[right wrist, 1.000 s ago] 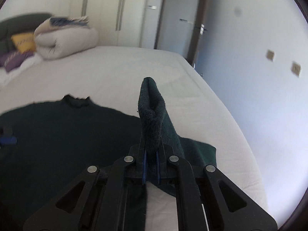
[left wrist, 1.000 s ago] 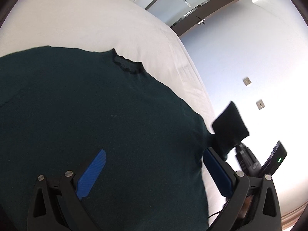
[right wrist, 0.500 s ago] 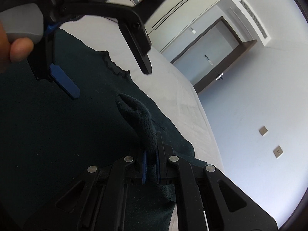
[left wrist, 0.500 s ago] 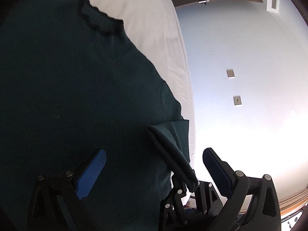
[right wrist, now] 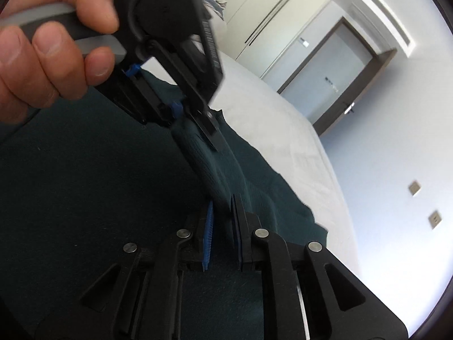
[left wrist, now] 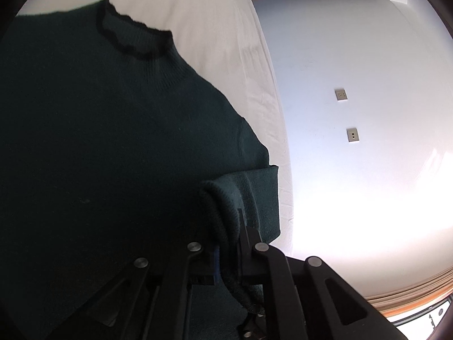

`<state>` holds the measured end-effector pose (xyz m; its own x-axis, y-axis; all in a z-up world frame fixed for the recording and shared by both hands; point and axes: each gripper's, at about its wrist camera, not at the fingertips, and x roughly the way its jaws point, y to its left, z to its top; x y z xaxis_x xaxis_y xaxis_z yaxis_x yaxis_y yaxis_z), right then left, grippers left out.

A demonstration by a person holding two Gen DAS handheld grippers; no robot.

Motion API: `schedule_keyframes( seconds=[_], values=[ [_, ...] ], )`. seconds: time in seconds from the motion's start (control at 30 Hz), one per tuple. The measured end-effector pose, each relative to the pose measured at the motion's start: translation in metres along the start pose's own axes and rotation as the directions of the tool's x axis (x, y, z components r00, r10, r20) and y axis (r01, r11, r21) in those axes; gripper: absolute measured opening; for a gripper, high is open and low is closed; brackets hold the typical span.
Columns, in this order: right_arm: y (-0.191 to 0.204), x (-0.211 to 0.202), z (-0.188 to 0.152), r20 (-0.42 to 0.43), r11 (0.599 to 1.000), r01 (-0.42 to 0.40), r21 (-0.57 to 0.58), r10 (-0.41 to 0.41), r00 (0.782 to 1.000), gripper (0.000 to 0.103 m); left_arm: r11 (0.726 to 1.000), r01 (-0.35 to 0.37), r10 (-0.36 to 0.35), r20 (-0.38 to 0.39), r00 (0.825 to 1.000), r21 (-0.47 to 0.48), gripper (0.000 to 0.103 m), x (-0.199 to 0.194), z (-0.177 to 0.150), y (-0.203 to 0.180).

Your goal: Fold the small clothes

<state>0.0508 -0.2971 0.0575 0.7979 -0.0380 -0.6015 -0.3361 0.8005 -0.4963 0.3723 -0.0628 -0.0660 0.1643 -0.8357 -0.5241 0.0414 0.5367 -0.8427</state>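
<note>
A dark green knit sweater [left wrist: 113, 147] lies flat on the white bed [left wrist: 203, 28], its collar [left wrist: 133, 42] toward the far end. Its right sleeve [left wrist: 249, 195] is folded in over the body. My left gripper [left wrist: 226, 252] is shut on the sleeve cuff. In the right wrist view the left gripper [right wrist: 181, 113] shows from outside, clamped on the far end of the sleeve [right wrist: 209, 167]. My right gripper [right wrist: 222, 221] has its jaws slightly parted around the near end of the same sleeve, over the sweater [right wrist: 70, 184].
The person's hand [right wrist: 48, 45] holds the left gripper's handle. The bed's right edge [right wrist: 320, 170] runs beside a white wall with two sockets [left wrist: 346, 114]. A door [right wrist: 339, 82] and wardrobes [right wrist: 269, 19] stand beyond the bed.
My left gripper has closed on the sleeve cuff that the right gripper carried over the sweater. My right gripper's jaws have loosened from their tight grip.
</note>
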Motion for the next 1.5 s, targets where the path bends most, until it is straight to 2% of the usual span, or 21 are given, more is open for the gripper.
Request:
schedule_keyframes(
  seconds=[0.07, 0.13, 0.23, 0.3, 0.33, 0.37, 0.4, 0.43, 0.53, 0.63, 0.67, 0.8, 0.93, 1.03, 1.1, 1.23, 1.37, 1.47, 1.5],
  values=[
    [-0.032, -0.006, -0.009, -0.014, 0.984, -0.083, 0.158, 0.086, 0.996, 0.016, 0.997, -0.064, 0.063, 0.030, 0.998, 0.032, 0.007, -0.019, 0.008, 0.003],
    [-0.072, -0.006, -0.024, -0.018, 0.926, -0.153, 0.346, 0.170, 0.985, 0.016, 0.990, -0.126, 0.123, 0.061, 0.991, 0.058, 0.007, -0.038, 0.014, 0.010],
    [-0.133, 0.000, -0.057, 0.015, 0.754, -0.236, 0.613, 0.288, 0.958, 0.016, 0.969, -0.231, 0.222, 0.104, 0.969, 0.083, 0.007, -0.063, 0.027, 0.021],
    [-0.163, 0.008, -0.082, 0.040, 0.641, -0.252, 0.725, 0.325, 0.945, 0.024, 0.949, -0.301, 0.289, 0.125, 0.949, 0.091, 0.007, -0.072, 0.034, 0.029],
    [-0.177, 0.013, -0.095, 0.069, 0.581, -0.269, 0.768, 0.343, 0.937, 0.028, 0.944, -0.319, 0.307, 0.131, 0.943, 0.087, 0.007, -0.075, 0.037, 0.033],
    [-0.188, 0.015, -0.106, 0.096, 0.531, -0.282, 0.799, 0.349, 0.932, 0.043, 0.942, -0.325, 0.314, 0.130, 0.941, 0.078, 0.007, -0.079, 0.038, 0.038],
    [-0.198, 0.015, -0.116, 0.127, 0.479, -0.291, 0.828, 0.345, 0.930, 0.064, 0.940, -0.332, 0.321, 0.128, 0.938, 0.072, 0.007, -0.082, 0.038, 0.042],
    [-0.208, 0.014, -0.126, 0.160, 0.430, -0.302, 0.851, 0.335, 0.928, 0.070, 0.936, -0.343, 0.332, 0.129, 0.934, 0.075, 0.007, -0.083, 0.035, 0.042],
    [-0.235, 0.027, -0.139, 0.217, 0.332, -0.338, 0.881, 0.351, 0.911, 0.071, 0.931, -0.356, 0.345, 0.132, 0.929, 0.073, 0.007, -0.083, 0.026, 0.049],
    [-0.254, 0.046, -0.151, 0.256, 0.219, -0.364, 0.905, 0.404, 0.878, 0.071, 0.929, -0.365, 0.356, 0.133, 0.925, 0.051, 0.007, -0.097, 0.014, 0.077],
    [-0.260, 0.054, -0.148, 0.263, 0.192, -0.366, 0.910, 0.414, 0.871, 0.071, 0.929, -0.367, 0.358, 0.136, 0.924, 0.045, 0.008, -0.097, 0.015, 0.080],
    [-0.272, 0.080, -0.148, 0.300, 0.109, -0.384, 0.917, 0.447, 0.843, 0.071, 0.928, -0.371, 0.361, 0.159, 0.919, 0.039, 0.008, -0.099, 0.021, 0.086],
    [-0.276, 0.110, -0.141, 0.318, 0.072, -0.406, 0.911, 0.504, 0.803, 0.071, 0.911, -0.411, 0.402, 0.156, 0.902, 0.034, 0.010, -0.094, 0.021, 0.095],
    [-0.276, 0.131, -0.133, 0.333, 0.043, -0.420, 0.907, 0.538, 0.774, 0.071, 0.923, -0.384, 0.376, 0.167, 0.912, 0.016, 0.012, -0.095, 0.019, 0.104],
    [-0.275, 0.145, -0.123, 0.359, 0.009, -0.439, 0.898, 0.562, 0.745, 0.071, 0.932, -0.362, 0.356, 0.170, 0.919, 0.002, 0.012, -0.098, 0.019, 0.107],
    [-0.267, 0.187, -0.096, 0.394, -0.048, -0.453, 0.890, 0.579, 0.714, 0.071, 0.932, -0.364, 0.356, 0.178, 0.917, 0.009, 0.013, -0.099, 0.019, 0.107],
    [-0.272, 0.217, -0.080, 0.401, -0.083, -0.440, 0.894, 0.586, 0.704, 0.071, 0.933, -0.359, 0.352, 0.197, 0.915, 0.002, 0.014, -0.104, 0.016, 0.111],
    [-0.259, 0.252, -0.091, 0.353, -0.127, -0.359, 0.925, 0.641, 0.681, 0.070, 0.937, -0.350, 0.343, 0.207, 0.916, -0.002, 0.014, -0.105, 0.015, 0.112],
    [-0.254, 0.257, -0.095, 0.365, -0.132, -0.369, 0.920, 0.632, 0.683, 0.068, 0.938, -0.347, 0.340, 0.209, 0.917, -0.003, 0.014, -0.106, 0.015, 0.112]
  ],
)
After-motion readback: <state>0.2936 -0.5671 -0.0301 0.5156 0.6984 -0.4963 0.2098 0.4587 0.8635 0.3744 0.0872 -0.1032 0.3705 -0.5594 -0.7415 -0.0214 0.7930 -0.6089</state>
